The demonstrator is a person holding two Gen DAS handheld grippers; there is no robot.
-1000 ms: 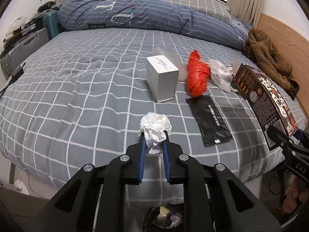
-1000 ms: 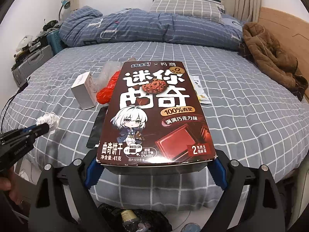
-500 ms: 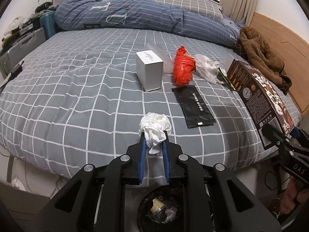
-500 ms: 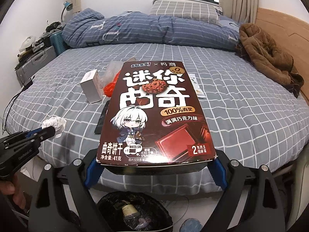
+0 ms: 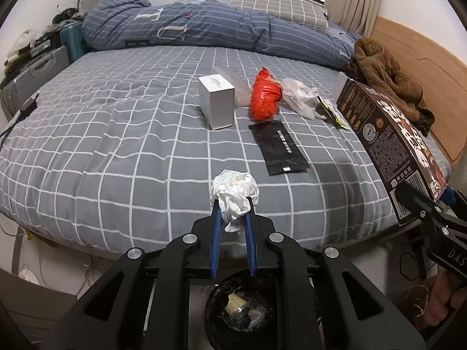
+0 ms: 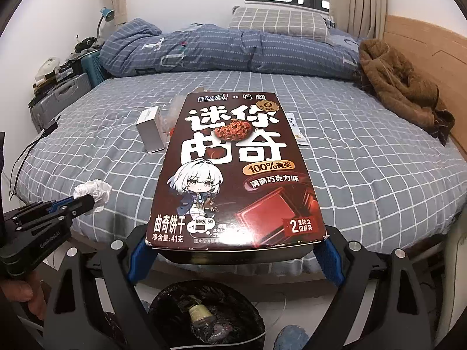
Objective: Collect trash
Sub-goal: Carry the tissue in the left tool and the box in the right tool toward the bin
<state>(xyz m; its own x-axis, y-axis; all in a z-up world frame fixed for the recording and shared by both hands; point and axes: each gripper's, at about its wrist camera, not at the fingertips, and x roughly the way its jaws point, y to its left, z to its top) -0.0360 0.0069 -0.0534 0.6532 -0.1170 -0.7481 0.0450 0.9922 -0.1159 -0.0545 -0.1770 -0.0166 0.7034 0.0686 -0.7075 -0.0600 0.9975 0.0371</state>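
Note:
My left gripper [image 5: 232, 205] is shut on a crumpled white tissue [image 5: 235, 192], held in the air off the bed's near edge. The same tissue [image 6: 93, 192] shows at the left of the right wrist view. My right gripper [image 6: 233, 243] is clamped wide across a dark brown cookie box [image 6: 236, 172], which fills the middle of its view; the box [image 5: 391, 140] also shows at the right of the left wrist view. A black-lined trash bin [image 6: 204, 318] with some rubbish in it sits on the floor below both grippers, and the bin [image 5: 242, 312] shows under the left fingers.
On the grey checked bed [image 5: 116, 134] lie a white box [image 5: 217, 105], an orange bag [image 5: 265, 94], a clear plastic bag [image 5: 300, 96], a black flat packet [image 5: 280, 148] and a small wrapper [image 5: 331, 110]. A brown coat [image 6: 400, 84] lies at right; suitcases [image 5: 35, 70] stand at left.
Both grippers have drawn back from the bed with their loads. The bed looks farther away, and the bin below has come more fully into view.

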